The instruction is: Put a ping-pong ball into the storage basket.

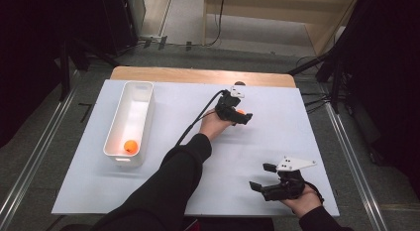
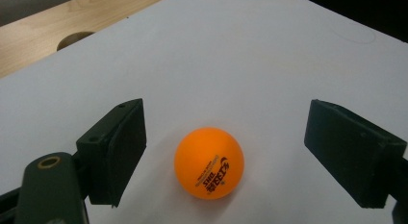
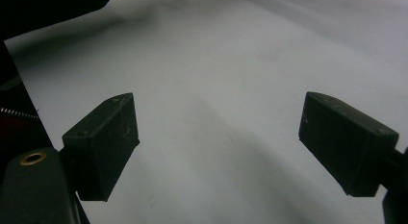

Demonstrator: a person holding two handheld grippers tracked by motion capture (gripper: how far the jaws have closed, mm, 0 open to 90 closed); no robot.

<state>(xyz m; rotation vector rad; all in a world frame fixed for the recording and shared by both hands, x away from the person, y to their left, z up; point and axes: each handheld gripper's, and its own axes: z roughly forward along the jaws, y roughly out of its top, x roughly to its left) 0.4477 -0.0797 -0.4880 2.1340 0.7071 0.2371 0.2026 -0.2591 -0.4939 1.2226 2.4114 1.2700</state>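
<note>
A long white rectangular plastic bin (image 1: 130, 123) stands on the pale sheet that covers the wooden tabletop (image 1: 277, 137), and it serves as the landmark here. Inside the bin, at its near end, lies one small orange ball (image 1: 131, 146).

Well to the right of the bin, about level with its far half, the left gripper (image 1: 241, 115) is held low over the sheet by a hand (image 1: 214, 125) on a black-sleeved arm that reaches across from the bottom of the high view. A black cable (image 1: 198, 118) trails from it back toward the person. Its fingers (image 2: 115, 149) are spread wide and hold nothing. Between them, touching neither, a second orange table-tennis ball with dark printed lettering (image 2: 209, 163) rests on the sheet; in the left gripper view it sits a little nearer the left finger than the right one.

Farther from the bin, off to its right and nearer the person than the bin's near end, the right gripper (image 1: 259, 177) is held in the other hand (image 1: 302, 201) close to the sheet's front edge, with a grey three-cornered plate (image 1: 295, 164) on top. Its fingers (image 3: 103, 144) are also wide apart, with bare sheet between them.
</note>
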